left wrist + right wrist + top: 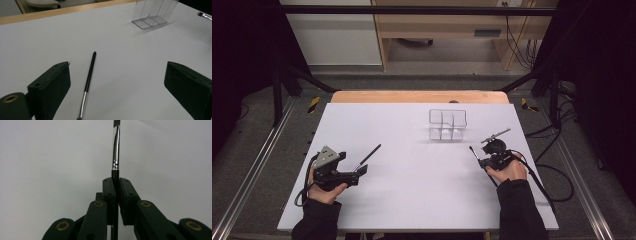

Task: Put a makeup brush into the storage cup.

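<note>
Brushes, two of them, are the slim things on a white table (412, 200). One brush (88, 80) has a black handle and a silver ferrule and lies flat on the table near the left gripper (117, 87), between its jaws, closer to the left-hand one in the left gripper view and touching neither. Those jaws stand wide apart and hold nothing. In the high view this brush (368, 156) points away from the person and slightly right. The right gripper (115, 182) has its jaws closed tight on the black handle of the second brush (116, 150), whose silver ferrule sticks out past the jaw tips. From above, the right gripper (492, 157) sits near the table's right side, with the held brush (474, 152) angled up and to the left. A clear box (447, 124) with inner dividers stands upright past the middle of the table, nearer the right gripper and well apart from both. Open white surface lies between the two hands and in front of the box. A wooden edge (412, 96) shows along the far side of the table. Dark floor and cables (557, 175) lie off the right edge.
</note>
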